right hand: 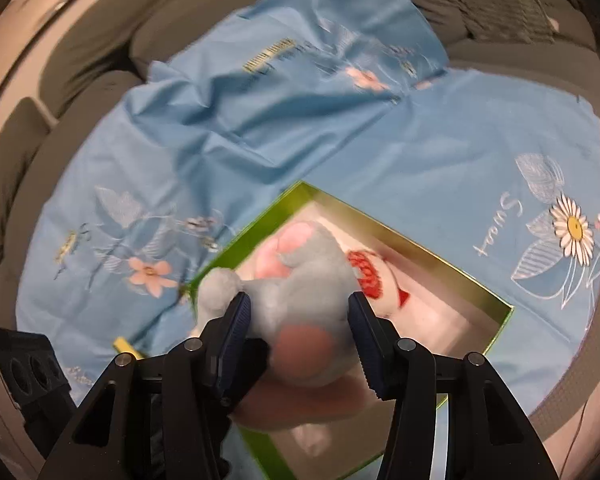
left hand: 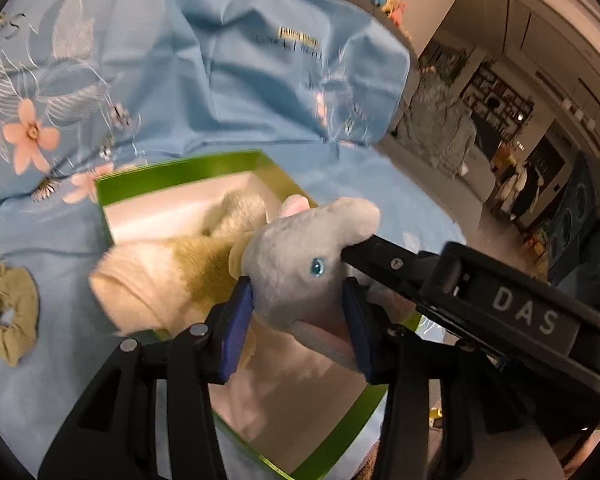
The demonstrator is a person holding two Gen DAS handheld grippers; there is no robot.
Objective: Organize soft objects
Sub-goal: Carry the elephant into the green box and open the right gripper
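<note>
Grey plush toy [left hand: 300, 264]: clamped at the head by the left gripper [left hand: 296, 320] and at the body by the right gripper [right hand: 296, 336], both clenched on it; held over the open green box [right hand: 452, 272], apparently for placing inside; a cream sock [left hand: 148, 280] is draped over the box's rim; a scrunchie [left hand: 6, 316] is left on the blue cloth [left hand: 240, 100] beside it.

light: warm, dim indoors | blur: motion smear throughout | edges: fisheye bending, dark vignette corners
</note>
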